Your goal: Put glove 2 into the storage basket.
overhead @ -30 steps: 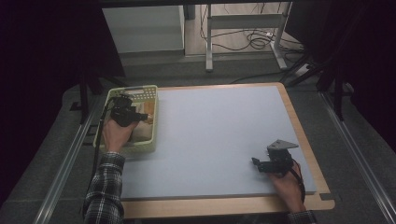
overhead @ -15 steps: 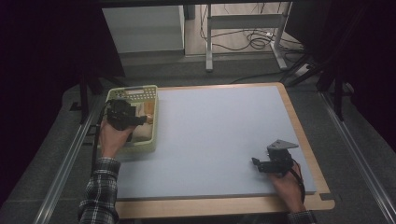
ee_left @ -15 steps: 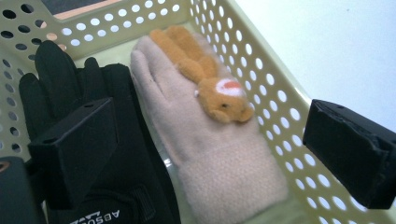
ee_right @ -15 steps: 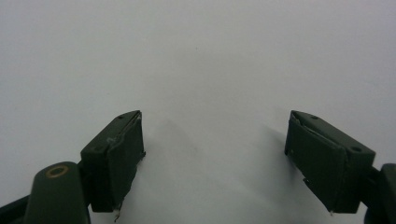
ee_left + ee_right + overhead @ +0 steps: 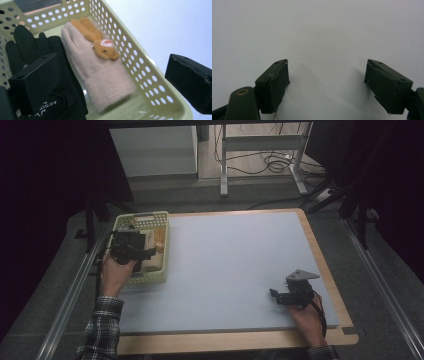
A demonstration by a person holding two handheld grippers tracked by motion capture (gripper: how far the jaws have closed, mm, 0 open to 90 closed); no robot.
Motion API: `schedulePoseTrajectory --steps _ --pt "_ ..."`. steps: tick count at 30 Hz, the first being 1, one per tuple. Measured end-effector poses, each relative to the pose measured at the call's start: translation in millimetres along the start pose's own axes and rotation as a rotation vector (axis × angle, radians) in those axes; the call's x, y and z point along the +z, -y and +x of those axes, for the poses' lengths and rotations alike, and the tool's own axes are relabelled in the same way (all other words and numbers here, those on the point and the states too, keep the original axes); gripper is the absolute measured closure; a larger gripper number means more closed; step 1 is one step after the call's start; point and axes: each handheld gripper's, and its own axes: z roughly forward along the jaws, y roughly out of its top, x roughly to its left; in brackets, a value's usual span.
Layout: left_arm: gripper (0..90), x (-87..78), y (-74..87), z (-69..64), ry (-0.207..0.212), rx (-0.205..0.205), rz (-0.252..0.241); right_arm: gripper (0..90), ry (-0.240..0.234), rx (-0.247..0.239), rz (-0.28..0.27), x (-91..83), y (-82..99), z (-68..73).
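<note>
— So what differs around the basket (image 5: pixel 162 255)?
— Its left gripper (image 5: pixel 112 82) has drawn back toward the near rim, jaws just opened wide, gripping nothing; the beige glove (image 5: pixel 100 72) (bear on top) lies inside beside the black glove (image 5: pixel 37 50).
— And the right gripper (image 5: pixel 280 296)?
— Unmoved, well apart, jaws spread, empty.

One pale yellow perforated basket (image 5: pixel 150 75) is counted on the tabletop (image 5: pixel 235 265). Two gloves are counted inside it: one black glove (image 5: pixel 37 50) and one beige knitted glove (image 5: pixel 100 75). One small orange plush animal (image 5: pixel 97 40) is counted on the beige glove. Two grippers are counted: the left gripper (image 5: pixel 131 249) at the basket and the right gripper (image 5: pixel 287 296) on the tabletop.
</note>
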Motion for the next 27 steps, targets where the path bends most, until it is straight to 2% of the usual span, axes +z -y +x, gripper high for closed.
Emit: schedulePoseTrajectory --steps 7,11,15,27 --pt "0.5 -9.9 7.6 -4.0 0.014 0.013 -0.034 19.0 0.0 -0.001 0.0 0.0 0.0 0.0" --pt "0.4 -13.2 13.3 -8.3 0.007 0.045 -0.039 19.0 0.001 -0.002 0.002 -0.2 0.0 -0.1" --pt "0.3 -17.1 18.6 -13.1 0.026 0.05 -0.055 19.0 0.0 -0.001 0.002 -0.2 -0.1 0.0" --pt "0.5 -31.7 36.2 -32.0 0.068 0.102 -0.089 18.8 0.002 -0.003 0.001 -0.1 0.0 0.0"
